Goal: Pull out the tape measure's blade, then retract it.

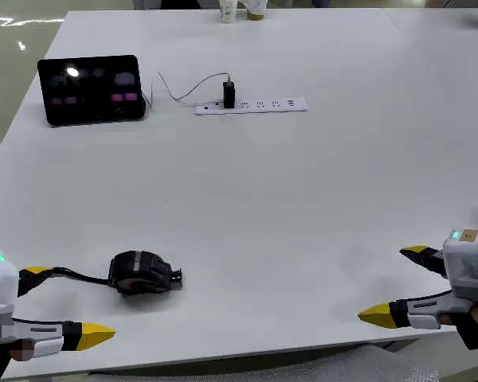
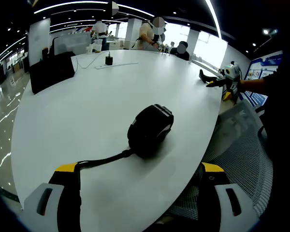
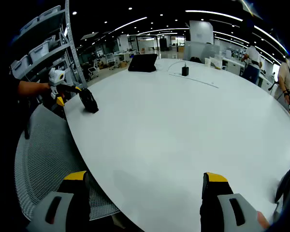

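A black tape measure (image 1: 141, 272) lies on the white table (image 1: 247, 183) near its front left edge, its black wrist strap trailing left. My left gripper (image 1: 68, 301) stands open just left of it, yellow-tipped jaws wide apart and the strap running toward the upper jaw. In the left gripper view the tape measure (image 2: 150, 129) sits ahead between the jaws, and its strap reaches the left one. My right gripper (image 1: 398, 286) is open at the front right edge, far from the tape measure (image 3: 89, 101), with nothing between its jaws. The blade is not pulled out.
At the back left stands a dark tablet (image 1: 90, 89). Beside it a white power strip (image 1: 251, 105) holds a black plug with a thin cable. Cups (image 1: 229, 10) stand at the far edge. A mesh chair (image 3: 48, 159) sits below the table's front edge.
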`<state>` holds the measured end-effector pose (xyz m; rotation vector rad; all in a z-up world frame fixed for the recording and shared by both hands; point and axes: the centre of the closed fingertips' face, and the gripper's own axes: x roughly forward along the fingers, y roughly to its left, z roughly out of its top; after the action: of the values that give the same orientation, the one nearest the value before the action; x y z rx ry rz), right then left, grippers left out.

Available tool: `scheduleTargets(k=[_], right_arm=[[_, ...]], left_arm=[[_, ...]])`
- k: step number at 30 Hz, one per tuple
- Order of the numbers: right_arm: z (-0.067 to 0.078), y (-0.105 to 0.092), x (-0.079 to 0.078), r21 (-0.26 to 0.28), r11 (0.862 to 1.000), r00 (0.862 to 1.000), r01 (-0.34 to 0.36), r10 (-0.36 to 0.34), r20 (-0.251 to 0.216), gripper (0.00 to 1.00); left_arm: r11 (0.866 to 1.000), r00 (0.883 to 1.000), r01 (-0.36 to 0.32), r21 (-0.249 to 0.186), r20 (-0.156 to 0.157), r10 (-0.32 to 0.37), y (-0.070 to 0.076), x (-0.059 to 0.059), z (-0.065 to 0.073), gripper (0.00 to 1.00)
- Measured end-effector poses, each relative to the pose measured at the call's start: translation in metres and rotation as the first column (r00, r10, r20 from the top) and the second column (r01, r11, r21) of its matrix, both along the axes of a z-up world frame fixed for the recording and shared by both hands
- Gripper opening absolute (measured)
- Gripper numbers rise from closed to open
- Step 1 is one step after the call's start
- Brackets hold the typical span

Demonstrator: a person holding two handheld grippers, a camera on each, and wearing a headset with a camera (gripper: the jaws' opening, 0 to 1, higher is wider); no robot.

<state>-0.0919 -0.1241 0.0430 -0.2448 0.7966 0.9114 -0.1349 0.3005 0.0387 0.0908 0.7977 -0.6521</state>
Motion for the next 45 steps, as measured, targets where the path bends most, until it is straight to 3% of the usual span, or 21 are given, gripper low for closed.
scheduleTargets(k=[8, 17, 19, 20, 21, 23, 26, 31, 34, 37, 43, 45], right_arm=[[-0.001, 0.002, 0.000, 0.000, 1.000, 1.000, -0.011, 0.011, -0.009, 0.98], [0.000, 0.004, 0.006, -0.012, 1.000, 1.000, -0.025, 0.025, 0.013, 0.99], [0.001, 0.012, 0.009, -0.008, 0.998, 0.996, -0.068, 0.069, 0.055, 0.99], [-0.001, 0.013, 0.011, -0.041, 0.995, 0.991, -0.094, 0.098, 0.090, 0.99], [-0.003, 0.015, 0.011, -0.058, 0.992, 0.988, -0.112, 0.117, 0.097, 0.99], [-0.006, 0.027, 0.002, -0.023, 0.989, 0.988, -0.147, 0.148, 0.050, 0.99], [-0.008, 0.037, 0.000, -0.037, 0.984, 0.983, -0.174, 0.175, 0.048, 0.99], [-0.006, 0.049, 0.007, -0.035, 0.977, 0.975, -0.212, 0.214, 0.056, 0.99], [-0.003, 0.063, 0.013, -0.012, 0.975, 0.973, -0.222, 0.223, 0.060, 0.99], [-0.003, 0.076, 0.015, 0.000, 0.970, 0.968, -0.244, 0.243, 0.060, 0.99], [-0.006, 0.113, 0.014, 0.000, 0.939, 0.936, -0.345, 0.344, 0.072, 0.99], [-0.008, 0.122, 0.014, -0.004, 0.932, 0.929, -0.364, 0.363, 0.070, 0.99]], left_arm=[[1.000, 1.000, -0.004, -0.001, -0.005, 0.004, 0.001, -0.001, 0.000, 0.99], [1.000, 1.000, 0.002, -0.010, -0.003, -0.002, -0.001, -0.001, -0.001, 0.99], [1.000, 1.000, 0.017, -0.009, 0.004, -0.017, -0.002, -0.001, -0.002, 0.99], [1.000, 1.000, 0.028, -0.006, -0.003, -0.028, -0.002, -0.002, -0.004, 0.99], [0.999, 0.999, 0.040, -0.001, -0.010, -0.040, -0.003, -0.003, -0.006, 0.99], [0.996, 0.997, 0.079, 0.049, 0.007, -0.079, 0.000, -0.003, -0.009, 0.99], [0.996, 0.996, 0.085, 0.032, -0.008, -0.085, -0.003, -0.001, -0.008, 0.99], [0.993, 0.994, 0.109, 0.042, -0.008, -0.108, -0.005, 0.005, -0.007, 0.99], [0.978, 0.983, 0.181, 0.107, -0.007, -0.181, -0.006, 0.007, -0.009, 0.99], [0.973, 0.978, 0.207, 0.105, 0.000, -0.208, -0.012, 0.011, -0.007, 0.99], [0.950, 0.960, 0.278, 0.143, 0.002, -0.281, -0.023, 0.020, -0.005, 0.99], [0.934, 0.949, 0.311, 0.178, -0.001, -0.316, -0.025, 0.021, -0.006, 0.99]])
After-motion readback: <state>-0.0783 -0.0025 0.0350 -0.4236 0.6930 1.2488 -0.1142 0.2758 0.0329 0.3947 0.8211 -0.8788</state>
